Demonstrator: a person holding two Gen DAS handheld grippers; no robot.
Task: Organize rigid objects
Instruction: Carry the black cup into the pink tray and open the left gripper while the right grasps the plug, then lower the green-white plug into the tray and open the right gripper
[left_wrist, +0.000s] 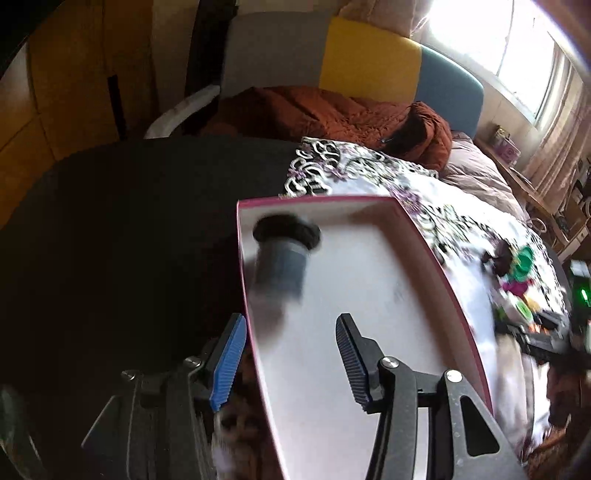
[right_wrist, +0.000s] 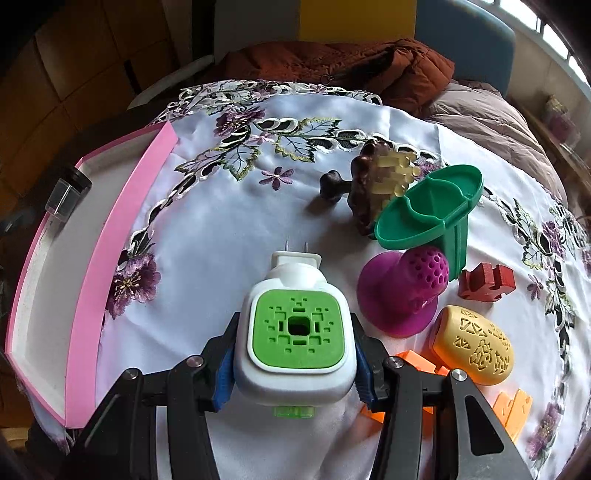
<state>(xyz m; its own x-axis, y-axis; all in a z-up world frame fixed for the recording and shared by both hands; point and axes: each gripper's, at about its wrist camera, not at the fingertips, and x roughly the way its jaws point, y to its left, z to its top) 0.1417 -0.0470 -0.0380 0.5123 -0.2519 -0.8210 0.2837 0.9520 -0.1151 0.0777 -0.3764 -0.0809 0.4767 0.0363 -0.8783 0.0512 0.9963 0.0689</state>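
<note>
Right tool (right_wrist: 295, 363) clamps the white plug-in device with green square face (right_wrist: 293, 332), bottom centre, likely bound for the pink-edged shallow box (right_wrist: 122, 221) at left. Left tool (left_wrist: 291, 360) gapes wide over the box, empty.

Left wrist view: close above pink box (left_wrist: 332, 295), facing forward-down. Right wrist view: low over embroidered cloth (right_wrist: 221, 221), facing forward. Shared: box, cloth, orange jacket (right_wrist: 332, 62).

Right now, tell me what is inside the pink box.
Only a small dark-capped jar lies inside the pink box, near its far end. The near corner is hidden behind the left gripper.
</note>
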